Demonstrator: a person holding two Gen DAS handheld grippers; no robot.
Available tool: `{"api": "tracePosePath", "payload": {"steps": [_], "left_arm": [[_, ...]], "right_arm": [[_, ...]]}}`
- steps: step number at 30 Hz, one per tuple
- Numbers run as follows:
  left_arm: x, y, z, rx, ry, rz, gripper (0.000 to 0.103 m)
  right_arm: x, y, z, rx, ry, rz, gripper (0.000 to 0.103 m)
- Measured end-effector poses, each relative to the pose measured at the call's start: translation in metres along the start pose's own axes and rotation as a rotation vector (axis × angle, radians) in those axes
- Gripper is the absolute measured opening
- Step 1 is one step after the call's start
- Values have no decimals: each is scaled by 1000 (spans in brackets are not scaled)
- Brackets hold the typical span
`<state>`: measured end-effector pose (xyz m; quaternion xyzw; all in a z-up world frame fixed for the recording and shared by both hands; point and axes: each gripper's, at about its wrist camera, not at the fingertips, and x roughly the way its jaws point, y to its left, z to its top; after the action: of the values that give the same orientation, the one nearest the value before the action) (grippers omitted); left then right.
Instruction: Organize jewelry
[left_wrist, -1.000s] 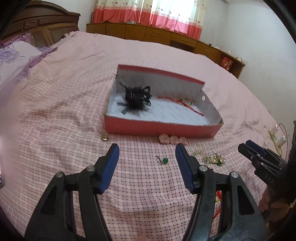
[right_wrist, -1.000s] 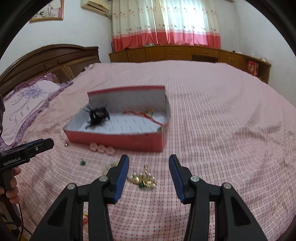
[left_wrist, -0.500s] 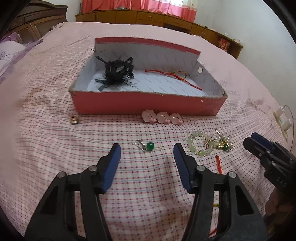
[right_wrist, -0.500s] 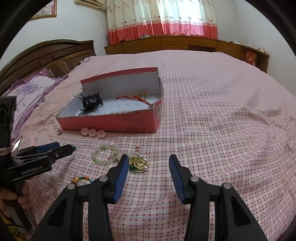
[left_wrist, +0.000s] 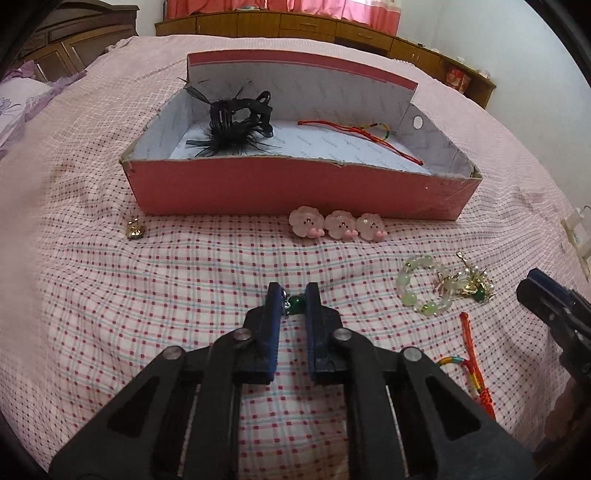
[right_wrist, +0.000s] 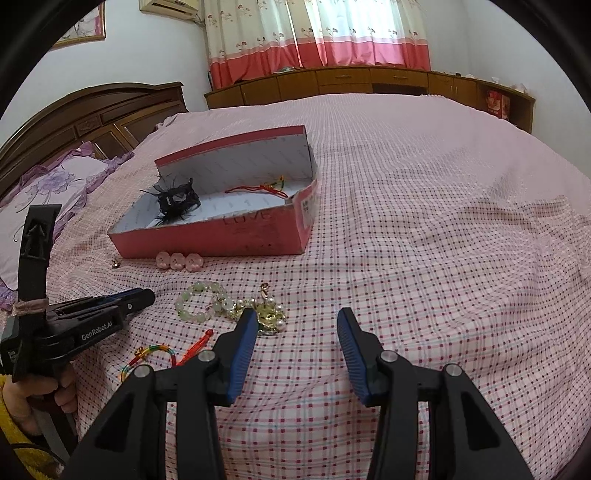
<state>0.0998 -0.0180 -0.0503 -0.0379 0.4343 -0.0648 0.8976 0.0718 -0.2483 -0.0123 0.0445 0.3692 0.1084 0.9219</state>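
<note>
A red box (left_wrist: 295, 192) (right_wrist: 221, 240) lies open on the bed, holding a black feather hair clip (left_wrist: 236, 122) and a red string bracelet (left_wrist: 354, 133). My left gripper (left_wrist: 293, 299) is shut on a small green bead earring (left_wrist: 295, 302) down on the bedspread. It also shows in the right wrist view (right_wrist: 136, 299). My right gripper (right_wrist: 297, 321) is open and empty, just right of a gold and pearl brooch (right_wrist: 271, 314). A pale green bead bracelet (left_wrist: 421, 284) (right_wrist: 199, 301) lies beside the brooch.
Three pink flower clips (left_wrist: 336, 225) sit against the box front. A small gold charm (left_wrist: 135, 229) lies left of them. A red cord and rainbow bracelet (left_wrist: 469, 362) (right_wrist: 159, 350) lie near me. Pillows (right_wrist: 48, 192) and headboard are at left.
My left gripper moved forward and down and closed on the green bead earring. My right gripper moved forward to the right of the brooch and stayed open.
</note>
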Motion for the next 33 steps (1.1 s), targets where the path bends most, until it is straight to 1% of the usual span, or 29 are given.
{"api": "tracePosePath", "payload": {"steps": [4, 5, 8, 13, 15, 21, 23, 31, 32, 33], "left_arm": [[-9, 2, -1, 2, -19, -7, 3], [-15, 3, -2, 1, -25, -7, 1], [-25, 6, -3, -1, -43, -2, 0], [-37, 16, -1, -21, -66, -5, 0], [-40, 21, 0, -33, -74, -6, 0], [-53, 28, 1, -48, -103, -9, 0], [-56, 29, 2, -51, -113, -9, 0], [-61, 31, 1, -55, -128, -13, 0], [-62, 31, 1, -53, -128, -11, 0], [-62, 30, 1, -53, -128, -9, 0]], "right_arm": [[2, 1, -2, -2, 7, 3, 48], [3, 1, -2, -3, 10, 6, 48], [4, 5, -3, -1, 19, 29, 48], [8, 25, 2, -28, 30, 99, 46], [11, 33, 5, -27, 37, 131, 44], [28, 52, 7, 4, 101, 206, 38], [35, 55, 7, 17, 122, 213, 37], [57, 51, 10, 106, 170, 188, 37], [59, 51, 12, 114, 172, 186, 37], [61, 51, 12, 118, 173, 185, 34]]}}
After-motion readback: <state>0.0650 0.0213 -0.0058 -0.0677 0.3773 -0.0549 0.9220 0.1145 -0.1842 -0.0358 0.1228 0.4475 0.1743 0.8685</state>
